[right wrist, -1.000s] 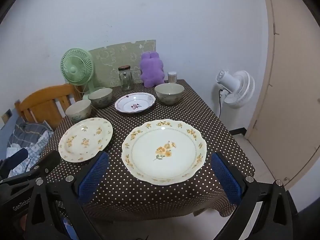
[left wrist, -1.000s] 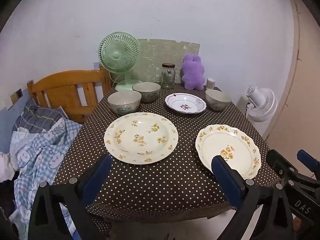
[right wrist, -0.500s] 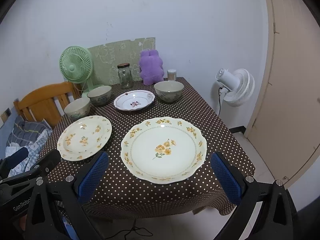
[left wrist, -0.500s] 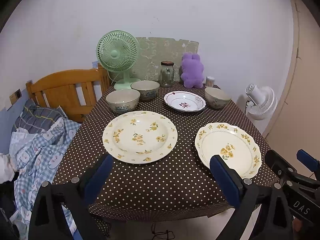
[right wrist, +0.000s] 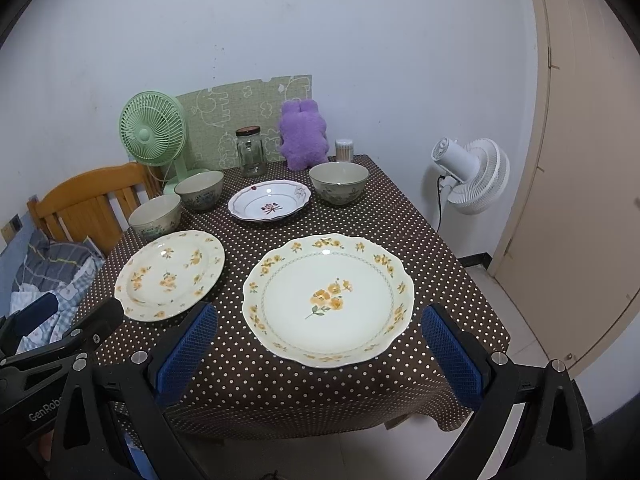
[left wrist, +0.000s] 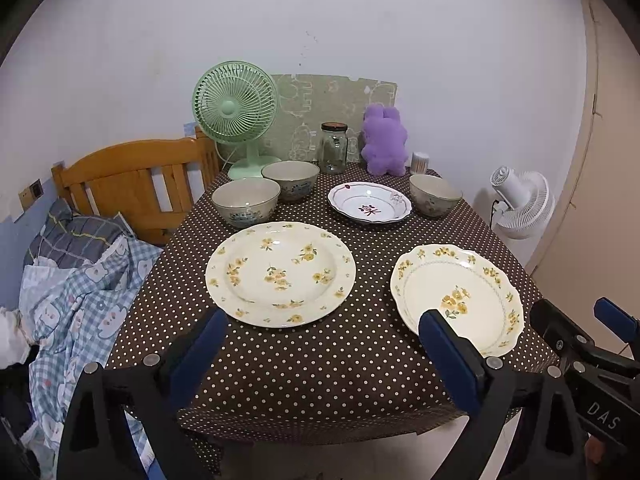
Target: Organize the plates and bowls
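A: How will the plates and bowls handle?

B: Judging by the glaze, they are ceramic: stiff, fairly heavy, slippery and breakable. The plates lie flat on the tablecloth, so the raised rim at the near edge looks like the only place to pinch. A bowl could be taken by its wall, one finger inside and one outside.

A: What do they look like, and where do they sit?

B: The scalloped plate is cream with one yellow flower spray at its centre and blossoms round the rim; it lies at the near right of the table. The round plate, cream with scattered yellow sprays, lies to its left, apart from it. Behind that stand the near bowl and the far bowl, close together, grey-green with blue motifs. The white dish with a red centre mark sits mid-table at the back, and the right bowl just beside it.

A: And the grippers?

B: The right gripper hangs off the near table edge, facing the scalloped plate, jaws spread wide and empty. The left gripper hovers likewise before the round plate, jaws wide apart, holding nothing.

A: Anything else around?

B: At the back stand a green fan, a glass jar and a purple plush toy.
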The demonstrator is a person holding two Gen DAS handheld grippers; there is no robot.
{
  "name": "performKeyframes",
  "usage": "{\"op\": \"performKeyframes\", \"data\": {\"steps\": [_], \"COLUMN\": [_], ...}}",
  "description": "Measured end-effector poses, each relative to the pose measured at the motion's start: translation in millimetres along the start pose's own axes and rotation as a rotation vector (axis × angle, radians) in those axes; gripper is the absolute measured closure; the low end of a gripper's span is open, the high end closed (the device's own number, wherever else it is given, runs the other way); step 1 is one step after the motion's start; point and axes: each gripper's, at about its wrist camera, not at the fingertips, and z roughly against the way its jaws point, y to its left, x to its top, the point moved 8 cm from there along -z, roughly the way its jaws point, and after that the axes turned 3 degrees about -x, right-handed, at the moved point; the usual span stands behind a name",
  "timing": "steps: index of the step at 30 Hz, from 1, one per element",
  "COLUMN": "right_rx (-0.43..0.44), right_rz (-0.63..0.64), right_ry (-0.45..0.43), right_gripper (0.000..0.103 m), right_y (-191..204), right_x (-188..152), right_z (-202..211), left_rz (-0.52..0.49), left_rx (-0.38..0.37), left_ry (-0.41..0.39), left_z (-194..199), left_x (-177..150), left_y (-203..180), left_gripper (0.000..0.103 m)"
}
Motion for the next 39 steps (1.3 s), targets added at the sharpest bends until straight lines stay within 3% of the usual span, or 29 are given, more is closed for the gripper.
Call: {"op": "performKeyframes", "data": {"steps": [39], "right_rx": [-0.013], "right_rz": [-0.031], "right_ry": [0.019], "right_gripper": [0.001], "right_y": [-8.2], "right_x": [-1.3], "right_z": [-4.7], "left_rz": [-0.021], "left_rx": [-0.008], "left_ry": [-0.002], "left_z": [1.5], "left_x": [-2.7], "left_y": [-6.5], "left_gripper": [0.006]}}
